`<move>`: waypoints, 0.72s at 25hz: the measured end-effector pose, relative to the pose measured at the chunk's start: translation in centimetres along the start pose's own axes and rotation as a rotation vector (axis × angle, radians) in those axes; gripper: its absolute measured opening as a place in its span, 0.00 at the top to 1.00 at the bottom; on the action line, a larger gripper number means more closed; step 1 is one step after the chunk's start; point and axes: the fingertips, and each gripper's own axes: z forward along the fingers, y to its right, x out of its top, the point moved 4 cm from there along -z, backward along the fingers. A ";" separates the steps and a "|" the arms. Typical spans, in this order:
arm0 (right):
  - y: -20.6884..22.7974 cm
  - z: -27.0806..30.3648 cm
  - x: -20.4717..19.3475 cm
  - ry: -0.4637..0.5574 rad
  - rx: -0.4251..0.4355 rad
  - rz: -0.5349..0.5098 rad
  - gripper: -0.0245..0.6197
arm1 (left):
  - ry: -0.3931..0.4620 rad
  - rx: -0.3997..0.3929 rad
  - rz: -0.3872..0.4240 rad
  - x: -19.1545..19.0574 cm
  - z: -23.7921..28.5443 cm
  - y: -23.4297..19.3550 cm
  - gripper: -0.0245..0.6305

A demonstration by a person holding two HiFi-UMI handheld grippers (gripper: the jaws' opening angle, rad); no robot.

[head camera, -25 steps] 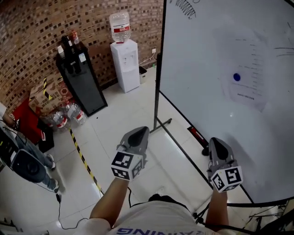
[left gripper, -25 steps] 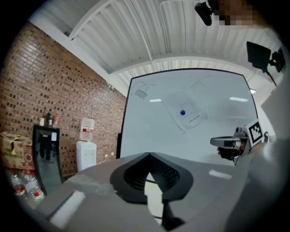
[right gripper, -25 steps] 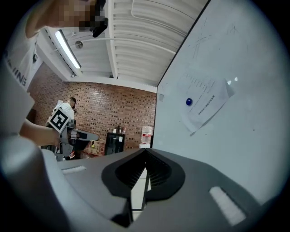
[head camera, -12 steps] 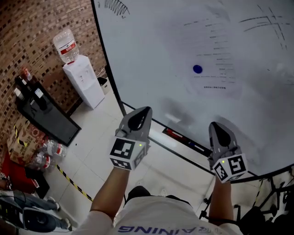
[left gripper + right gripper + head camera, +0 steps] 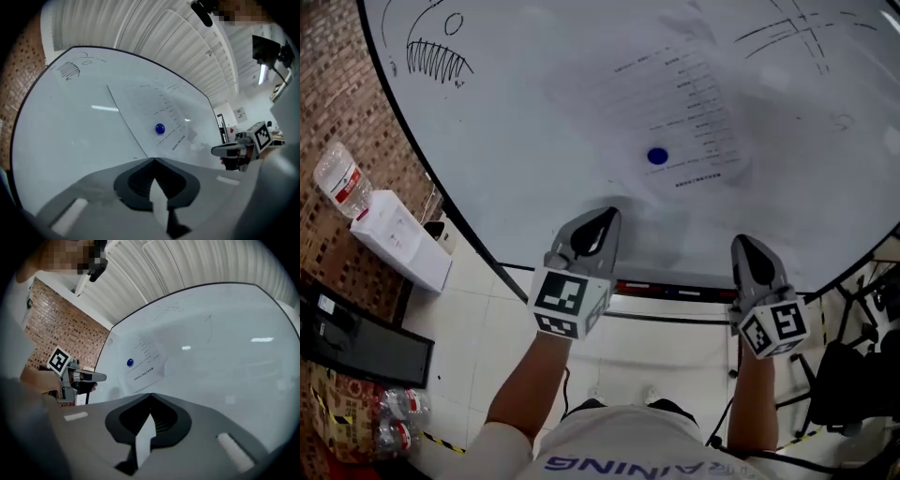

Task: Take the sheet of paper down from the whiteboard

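Paper (image 5: 675, 112) hangs on the whiteboard (image 5: 534, 141) under a blue magnet (image 5: 657, 157). The left claw (image 5: 605, 217) and right claw (image 5: 742, 246), just below it, are closed and empty. Best bet: one opens to pluck the magnet while the other pinches the sheet's lower edge.

Print on sheet of paper (image 5: 680, 103) too faint to read; whiteboard (image 5: 525, 159) cut off at top and right edges.

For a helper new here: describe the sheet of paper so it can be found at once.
Start at the big whiteboard that fills the head view. Near its middle hangs the sheet of paper, white with short lines of print. Unlike the marker scribbles elsewhere on the board, it is pinned by a round blue magnet.
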 end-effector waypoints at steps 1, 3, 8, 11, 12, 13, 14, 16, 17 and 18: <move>-0.2 -0.1 0.2 0.001 -0.018 -0.002 0.95 | 0.010 -0.017 0.013 0.4 0.3 -0.1 0.96; -0.3 -0.2 0.8 0.005 -0.041 -0.005 0.95 | 0.025 -0.044 0.042 1.3 0.9 0.0 0.96; 0.7 -0.3 3.0 0.032 -0.070 -0.006 0.95 | 0.058 -0.077 0.104 3.4 2.3 1.6 0.96; 1.1 0.1 4.4 0.048 -0.057 -0.021 0.95 | 0.053 -0.085 0.199 5.0 3.2 2.4 0.96; 1.2 0.3 4.7 0.051 -0.048 -0.029 0.95 | 0.050 -0.081 0.235 5.5 3.6 2.6 0.96; 1.3 0.5 5.1 0.053 -0.038 -0.037 0.95 | 0.049 -0.071 0.269 6.1 3.9 2.6 0.96; 1.3 0.7 5.4 0.055 -0.027 -0.044 0.95 | 0.047 -0.057 0.298 6.5 4.1 2.6 0.96; 1.5 1.1 6.1 0.061 -0.006 -0.054 0.95 | 0.043 -0.026 0.331 6.9 4.5 2.6 0.95; 1.6 1.3 6.5 0.066 0.002 -0.058 0.95 | 0.040 -0.014 0.344 7.2 4.7 2.5 0.95; 1.8 1.5 6.9 0.071 0.009 -0.062 0.95 | 0.033 -0.004 0.361 7.4 5.0 2.5 0.94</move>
